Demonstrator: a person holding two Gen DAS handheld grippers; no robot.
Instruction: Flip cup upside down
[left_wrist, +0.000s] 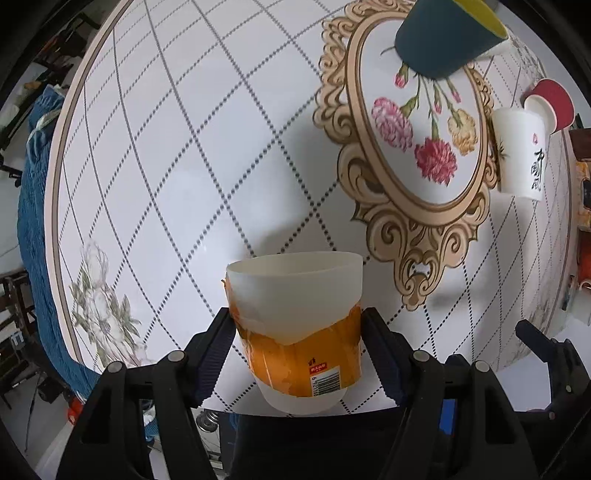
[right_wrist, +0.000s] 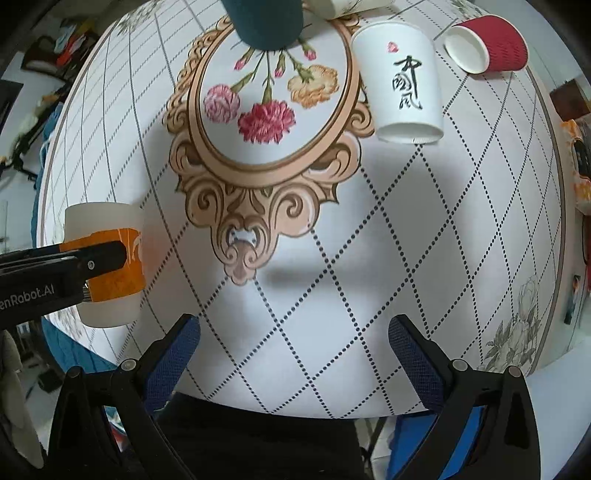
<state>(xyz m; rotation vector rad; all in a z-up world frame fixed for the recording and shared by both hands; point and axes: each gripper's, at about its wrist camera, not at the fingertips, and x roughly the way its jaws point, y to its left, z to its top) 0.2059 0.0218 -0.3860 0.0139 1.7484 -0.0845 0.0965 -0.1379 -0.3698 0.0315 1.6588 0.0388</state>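
Observation:
My left gripper (left_wrist: 297, 332) is shut on a white plastic cup with an orange label (left_wrist: 295, 328), gripping its sides. The cup is held above the near edge of the round table (left_wrist: 184, 166), its wider end pointing away from the camera. The same cup (right_wrist: 110, 266) shows at the left of the right wrist view, clamped by the left gripper's black finger (right_wrist: 99, 258). My right gripper (right_wrist: 295, 347) is open and empty above the table's near edge.
On the far side sit a dark teal cup (left_wrist: 443, 37), a white paper cup with black calligraphy (right_wrist: 402, 81) standing upside down, and a red ribbed paper cup (right_wrist: 487, 44) on its side. A blue cloth (left_wrist: 37, 221) hangs at the table's left.

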